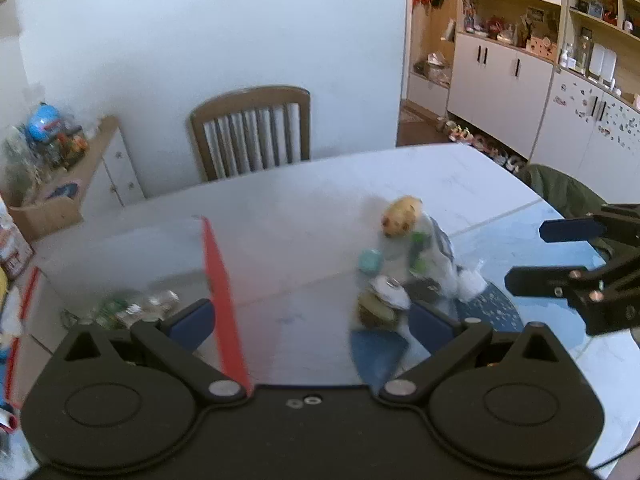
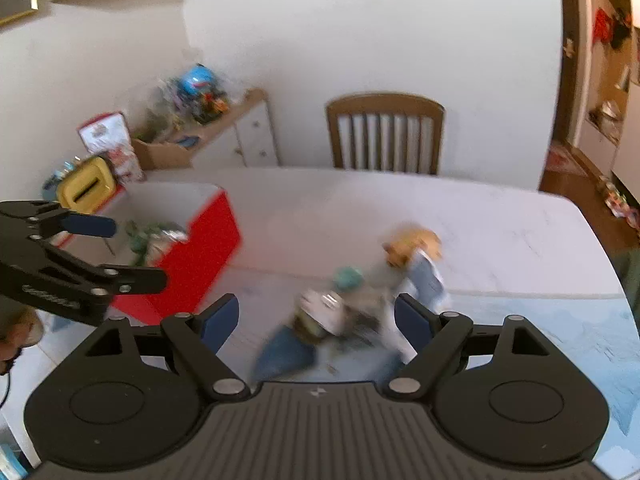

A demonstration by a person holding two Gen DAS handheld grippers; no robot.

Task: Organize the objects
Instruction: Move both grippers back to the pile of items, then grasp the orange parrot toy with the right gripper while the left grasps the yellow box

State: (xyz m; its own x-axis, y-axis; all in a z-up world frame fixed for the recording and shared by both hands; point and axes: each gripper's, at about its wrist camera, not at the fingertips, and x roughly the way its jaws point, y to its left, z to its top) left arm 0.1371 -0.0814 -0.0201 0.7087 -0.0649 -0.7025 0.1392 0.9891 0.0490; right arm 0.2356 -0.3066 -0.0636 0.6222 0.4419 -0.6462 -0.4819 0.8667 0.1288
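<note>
Nearest the left wrist camera, the left gripper (image 1: 308,320) has its blue pads spread wide with nothing between them, hanging above the pale table (image 1: 320,192); the red wall of the box (image 1: 222,296) runs up between its fingers, slightly left of centre. The right gripper (image 2: 316,320) is likewise wide open and empty, and the pile of objects (image 2: 344,308) sits just ahead of it, roughly between the tips of its fingers. Only the right wrist view shows the box as a whole: red outside, white inside, with some greenish wrapped items (image 2: 156,236) at its bottom, and the left gripper poised over its near corner. Only the left wrist view shows the pile from its other side, with the right gripper off to the pile's right, apart from it. The pile is blurred in both views; it seems to hold a white-lidded jar (image 1: 386,296), a teal ball (image 1: 370,260), a clear bag and a yellow-brown plush toy (image 1: 402,216) at its far end. Beyond the table stands a wooden chair (image 1: 252,136).
</note>
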